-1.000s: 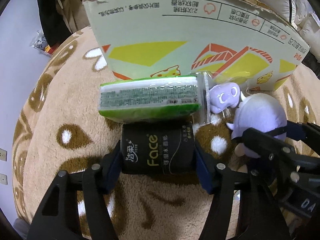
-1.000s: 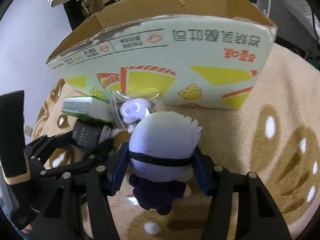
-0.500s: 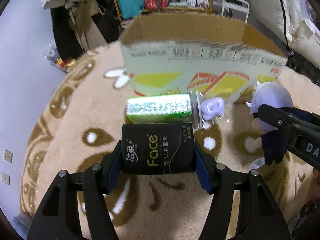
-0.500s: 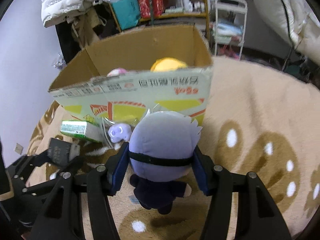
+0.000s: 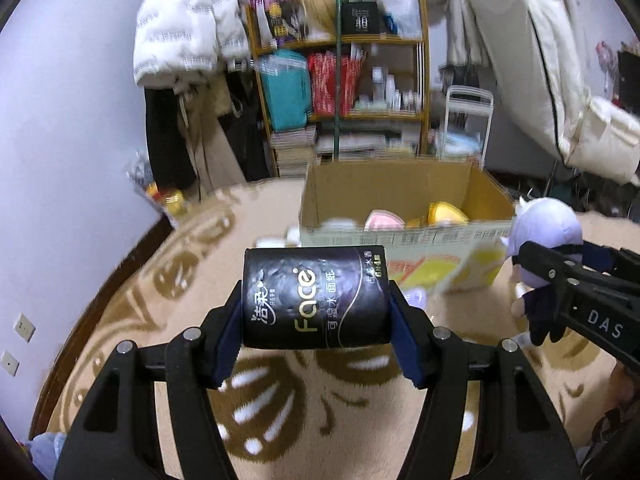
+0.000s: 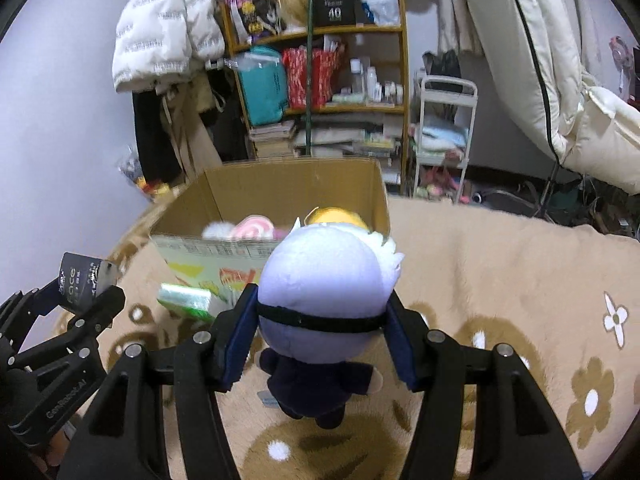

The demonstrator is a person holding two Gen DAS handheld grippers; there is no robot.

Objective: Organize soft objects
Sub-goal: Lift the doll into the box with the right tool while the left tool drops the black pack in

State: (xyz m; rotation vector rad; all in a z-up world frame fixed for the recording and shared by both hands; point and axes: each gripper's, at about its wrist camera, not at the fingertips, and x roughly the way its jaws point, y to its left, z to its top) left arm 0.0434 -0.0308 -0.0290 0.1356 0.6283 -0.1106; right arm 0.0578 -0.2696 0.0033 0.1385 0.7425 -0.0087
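The left gripper (image 5: 316, 330) is clenched on a black tissue pack (image 5: 316, 298) marked "Face", its blue pads (image 5: 228, 340) pressed against both ends, and the pack is held lengthwise across the jaws, clear above the beige patterned carpet (image 5: 120, 320). In the right wrist view a green tissue pack (image 6: 186, 298) lies on the carpet just in front of the cardboard box (image 6: 288, 188), near its left front corner. The box stands open on the carpet ahead of both grippers; inside it show a pink-and-white soft item (image 6: 252, 228) and a yellow one (image 6: 334, 216). Behind the box stands a wooden shelf (image 6: 404, 80) crowded with bags and bottles. Further right, the right gripper (image 6: 320, 340) is grasping a plush doll (image 6: 324, 280) with a pale lilac head and dark body, squeezed at the head by both pads, its feet dangling above the carpet. The doll hangs in front of the box's near right corner, partly covering the yellow item
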